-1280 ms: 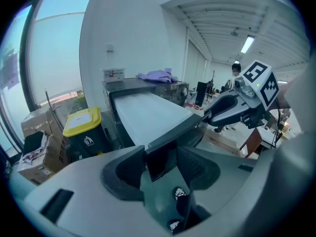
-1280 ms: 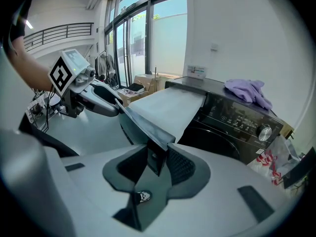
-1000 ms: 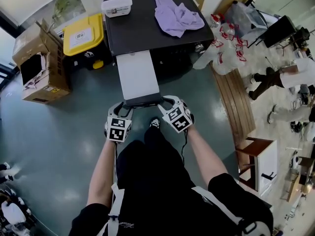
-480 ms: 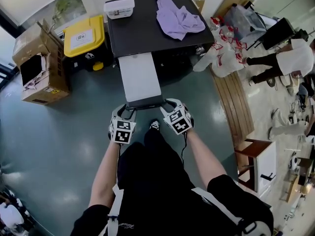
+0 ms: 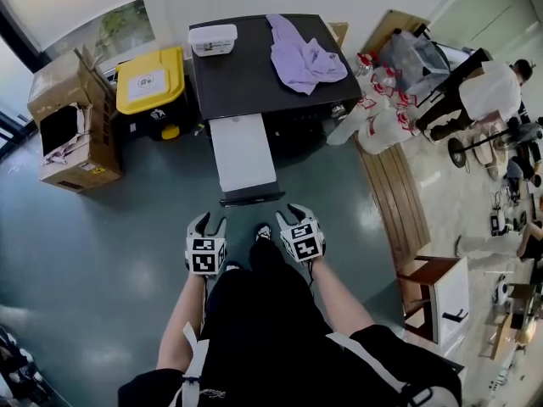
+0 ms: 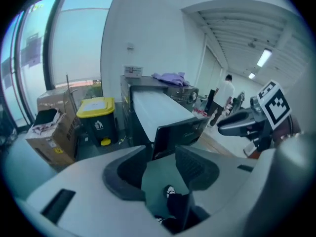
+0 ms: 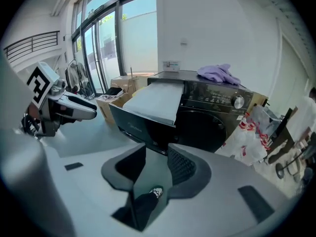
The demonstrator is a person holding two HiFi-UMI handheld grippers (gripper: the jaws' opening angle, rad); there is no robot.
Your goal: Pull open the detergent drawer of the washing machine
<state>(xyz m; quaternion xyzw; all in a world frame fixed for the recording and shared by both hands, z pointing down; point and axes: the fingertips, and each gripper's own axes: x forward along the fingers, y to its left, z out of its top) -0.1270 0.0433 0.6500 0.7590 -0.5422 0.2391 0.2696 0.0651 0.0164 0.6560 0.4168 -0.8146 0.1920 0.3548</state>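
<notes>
Black metal tops the washing machine point(image 5: 254, 66) in the upper middle of the head view. Its drawer point(image 5: 242, 147) already stands pulled far out, a long white-topped tray running down the frame to a dark front panel point(image 5: 252, 197). Below that panel and clear of it, the left claw point(image 5: 208, 221) and right claw point(image 5: 293, 214) hang above the person's knees, one on each side of a shoe point(image 5: 265, 230). By my reading the pull is done and both have let go. Only this view shows the purple cloth point(image 5: 304, 53) and white box point(image 5: 213, 38) on the machine's top, and the yellow-lidded bin point(image 5: 148, 83) to its left.

The left gripper view looks along the drawer from low down. The dark panel sits mid-frame beyond the jaws, not touching them. The jaws are released and easing narrower, with only floor and the shoe between them. The right claw shows side-on at the right edge.

The right gripper view takes the drawer from the other side and alone shows the machine's front, with its knob point(image 7: 239, 101) at right. Its jaws are released too and widening, with nothing between them but floor and shoe.
</notes>
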